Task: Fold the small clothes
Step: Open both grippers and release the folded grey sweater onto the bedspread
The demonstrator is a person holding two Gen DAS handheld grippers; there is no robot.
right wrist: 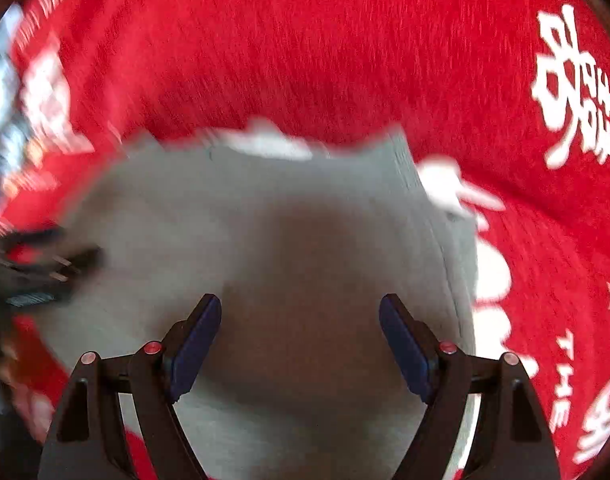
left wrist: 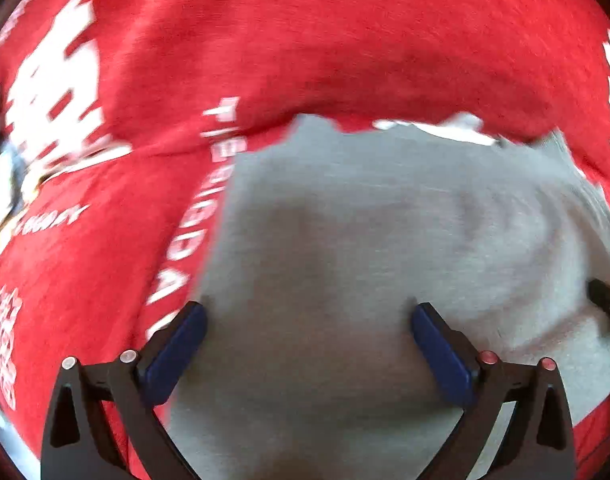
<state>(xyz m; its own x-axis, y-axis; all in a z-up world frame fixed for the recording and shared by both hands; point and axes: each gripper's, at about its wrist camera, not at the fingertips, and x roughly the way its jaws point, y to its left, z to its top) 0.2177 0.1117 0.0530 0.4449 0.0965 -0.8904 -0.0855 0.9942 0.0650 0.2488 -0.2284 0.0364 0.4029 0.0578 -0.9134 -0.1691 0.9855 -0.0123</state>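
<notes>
A small grey garment [left wrist: 365, 248] lies flat on a red cloth with white print [left wrist: 305, 32]. It also shows in the right wrist view [right wrist: 265, 232]. My left gripper [left wrist: 307, 312] is open and empty, hovering close over the grey garment near its left edge. My right gripper [right wrist: 300, 306] is open and empty, close over the garment toward its right edge. A white strip [right wrist: 265, 144] shows along the garment's far edge. Both views are blurred by motion.
The red printed cloth [right wrist: 345, 40] covers the whole surface around the garment. The right gripper's tip [left wrist: 605, 300] shows at the right edge of the left wrist view; the left gripper [right wrist: 37, 272] shows blurred at the left of the right wrist view.
</notes>
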